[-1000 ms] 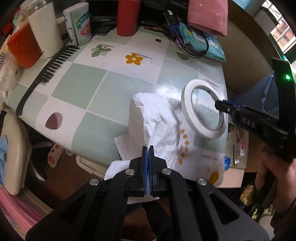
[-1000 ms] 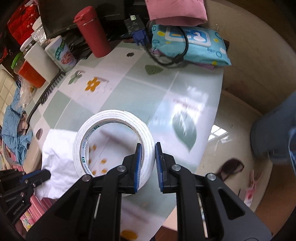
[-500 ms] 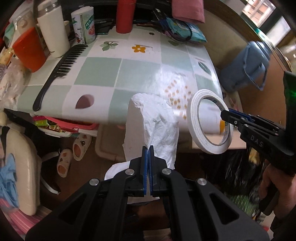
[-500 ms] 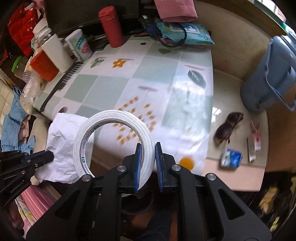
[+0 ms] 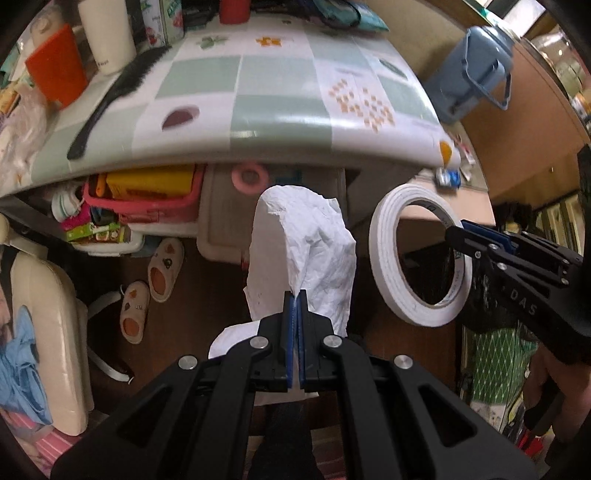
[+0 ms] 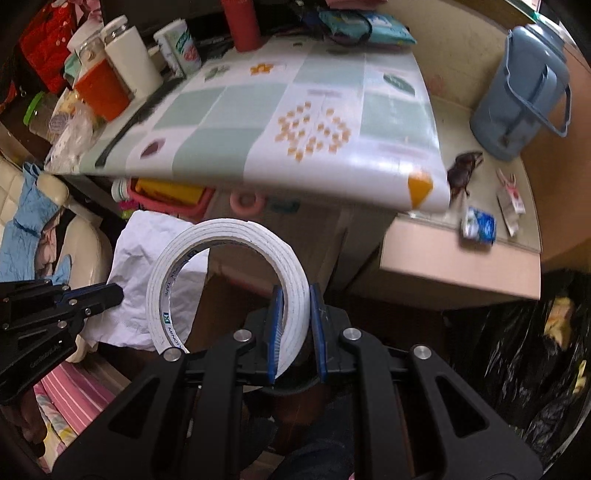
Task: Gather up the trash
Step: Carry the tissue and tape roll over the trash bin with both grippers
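My left gripper (image 5: 295,295) is shut on a crumpled white tissue (image 5: 306,243) and holds it in the air, off the front edge of the table (image 5: 280,133). My right gripper (image 6: 293,291) is shut on the rim of a white tape roll (image 6: 229,236), also held in the air in front of the table. In the left wrist view the tape roll (image 5: 384,258) and the right gripper (image 5: 461,230) are to the right of the tissue. In the right wrist view the tissue (image 6: 144,266) and the left gripper (image 6: 110,293) are at left.
A black trash bag (image 6: 524,350) lies at lower right. A blue jug (image 6: 521,85), sunglasses (image 6: 461,171) and small packets (image 6: 478,223) sit on a side ledge. A comb (image 5: 110,96), orange cup (image 5: 57,66), white bottle (image 5: 109,33) stand on the table. Slippers (image 5: 164,267) and a pink basket (image 5: 147,203) sit beneath.
Both grippers have pulled back and down from the table top with the tissue and the tape roll. The table edge, the space under it and the black bag have come into view.
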`<action>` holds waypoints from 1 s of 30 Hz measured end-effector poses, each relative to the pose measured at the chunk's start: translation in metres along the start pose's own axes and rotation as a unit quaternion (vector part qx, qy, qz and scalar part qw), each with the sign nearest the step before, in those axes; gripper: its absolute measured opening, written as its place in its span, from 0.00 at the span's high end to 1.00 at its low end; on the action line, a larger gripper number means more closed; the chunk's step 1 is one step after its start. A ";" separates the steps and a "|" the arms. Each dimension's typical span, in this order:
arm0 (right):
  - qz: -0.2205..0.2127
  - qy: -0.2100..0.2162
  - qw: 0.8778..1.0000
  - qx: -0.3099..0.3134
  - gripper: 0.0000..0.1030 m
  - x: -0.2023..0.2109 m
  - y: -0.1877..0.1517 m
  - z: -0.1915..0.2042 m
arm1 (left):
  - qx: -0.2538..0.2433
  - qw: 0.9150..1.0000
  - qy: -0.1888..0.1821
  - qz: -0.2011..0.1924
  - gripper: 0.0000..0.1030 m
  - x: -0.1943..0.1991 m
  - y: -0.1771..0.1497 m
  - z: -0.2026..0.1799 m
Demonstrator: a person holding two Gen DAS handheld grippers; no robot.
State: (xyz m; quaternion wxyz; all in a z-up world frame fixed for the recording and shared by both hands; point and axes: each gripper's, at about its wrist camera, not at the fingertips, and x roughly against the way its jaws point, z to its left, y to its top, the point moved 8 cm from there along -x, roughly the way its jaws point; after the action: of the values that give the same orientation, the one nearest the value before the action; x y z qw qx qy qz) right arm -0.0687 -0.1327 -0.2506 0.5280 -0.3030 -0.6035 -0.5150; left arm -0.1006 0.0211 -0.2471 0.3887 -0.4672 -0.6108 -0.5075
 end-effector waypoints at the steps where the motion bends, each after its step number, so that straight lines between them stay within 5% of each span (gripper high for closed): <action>1: 0.004 -0.001 1.000 0.001 0.85 -0.002 -0.007 0.001 | -0.002 1.000 0.000 0.004 0.98 -0.004 -0.006 -0.001; 12: 0.066 -0.004 0.998 0.023 0.85 -0.053 -0.076 0.002 | 0.000 0.999 0.000 0.049 0.98 -0.047 -0.063 -0.004; 26: 0.123 0.004 0.992 0.034 0.85 -0.155 -0.131 -0.014 | 0.001 0.995 0.008 0.096 0.98 -0.158 -0.104 -0.003; 30: 0.125 0.011 0.992 0.035 0.73 -0.172 -0.136 -0.014 | 0.005 0.995 0.010 0.104 0.98 -0.178 -0.112 0.000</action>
State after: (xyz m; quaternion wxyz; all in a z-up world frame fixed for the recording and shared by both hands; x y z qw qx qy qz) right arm -0.1431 -0.1537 -0.4559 0.6049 -0.3515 -0.5730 -0.4267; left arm -0.1622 -0.0157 -0.4452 0.4478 -0.5212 -0.5573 -0.4660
